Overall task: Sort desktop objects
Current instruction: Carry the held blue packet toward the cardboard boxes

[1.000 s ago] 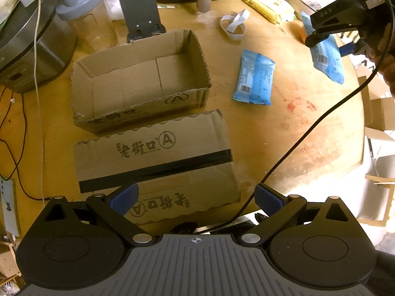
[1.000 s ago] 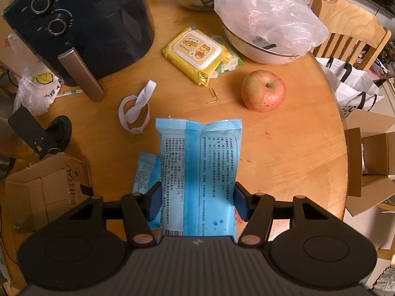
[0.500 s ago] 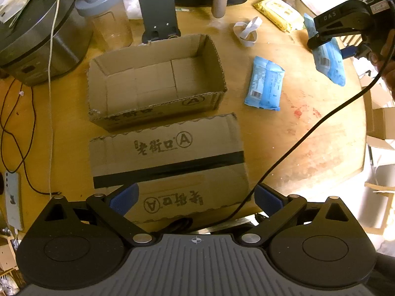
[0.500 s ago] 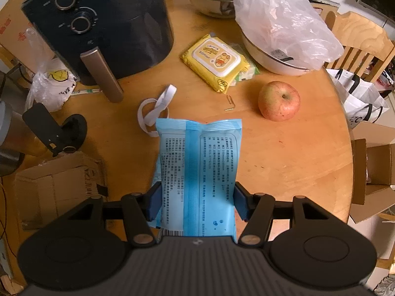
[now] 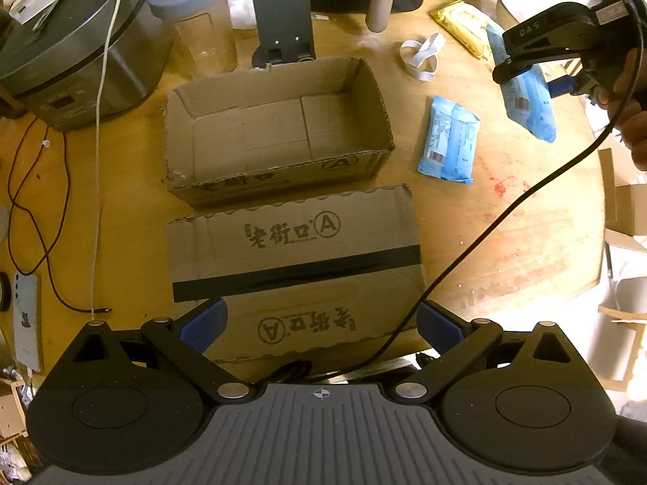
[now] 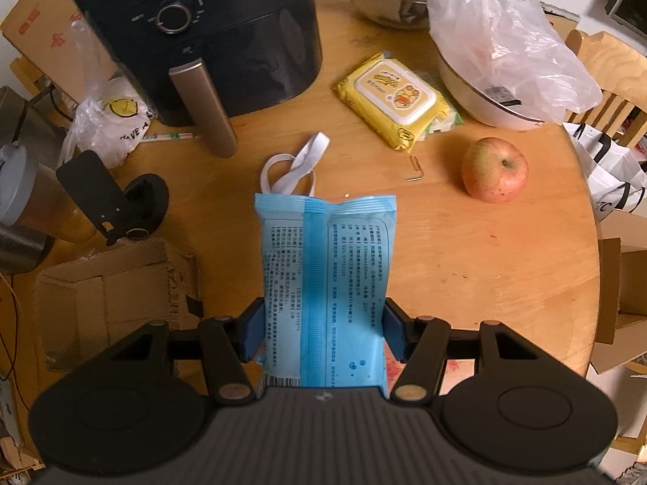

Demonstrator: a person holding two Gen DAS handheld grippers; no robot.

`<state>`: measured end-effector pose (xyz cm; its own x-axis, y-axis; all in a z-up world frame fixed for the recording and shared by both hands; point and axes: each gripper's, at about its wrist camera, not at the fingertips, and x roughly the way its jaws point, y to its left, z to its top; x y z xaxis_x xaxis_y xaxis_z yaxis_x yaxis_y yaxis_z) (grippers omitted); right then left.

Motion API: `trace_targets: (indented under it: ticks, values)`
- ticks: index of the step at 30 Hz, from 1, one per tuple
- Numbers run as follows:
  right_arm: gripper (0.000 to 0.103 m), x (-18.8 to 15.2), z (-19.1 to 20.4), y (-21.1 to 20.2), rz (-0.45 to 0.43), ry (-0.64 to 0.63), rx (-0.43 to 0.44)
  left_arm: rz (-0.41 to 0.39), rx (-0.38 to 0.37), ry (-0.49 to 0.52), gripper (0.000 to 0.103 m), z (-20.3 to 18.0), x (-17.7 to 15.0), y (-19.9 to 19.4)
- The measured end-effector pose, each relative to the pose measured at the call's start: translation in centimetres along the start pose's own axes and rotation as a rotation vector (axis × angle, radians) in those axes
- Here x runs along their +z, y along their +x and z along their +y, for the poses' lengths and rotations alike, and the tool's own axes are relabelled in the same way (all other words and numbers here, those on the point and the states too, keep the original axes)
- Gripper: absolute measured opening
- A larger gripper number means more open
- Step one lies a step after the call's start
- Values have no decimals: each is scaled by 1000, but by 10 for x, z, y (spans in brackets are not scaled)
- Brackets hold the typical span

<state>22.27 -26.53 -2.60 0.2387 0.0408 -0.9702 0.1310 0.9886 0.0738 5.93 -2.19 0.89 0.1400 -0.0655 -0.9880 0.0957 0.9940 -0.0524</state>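
Observation:
My right gripper [image 6: 323, 335] is shut on a blue wipes packet [image 6: 323, 279] and holds it in the air above the round wooden table; it also shows in the left wrist view [image 5: 529, 105]. A second blue packet [image 5: 449, 143] lies on the table right of the open cardboard box [image 5: 279, 190], which holds nothing. My left gripper [image 5: 321, 325] is open and empty, above a flat cardboard lid [image 5: 295, 270] in front of the box.
A yellow wipes pack [image 6: 392, 99], an apple [image 6: 495, 169], a white strap [image 6: 295, 169] and a small metal clip [image 6: 414, 169] lie on the table. A black air fryer [image 6: 202, 36], a shaker bottle [image 5: 198, 16], a phone stand [image 5: 283, 24] and a bowl under plastic [image 6: 497, 60] stand at the back.
Both grippers have risen and pulled back, so more of the table shows. The right gripper keeps the blue packet and has shifted toward the box side. The left stays open.

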Motion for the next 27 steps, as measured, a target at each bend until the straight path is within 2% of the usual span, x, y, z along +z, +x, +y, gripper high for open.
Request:
trace_targets:
  ticks: [27]
  values:
    - [57, -1, 36, 3, 0, -52, 29, -3, 2, -42, 103, 24, -9, -3]
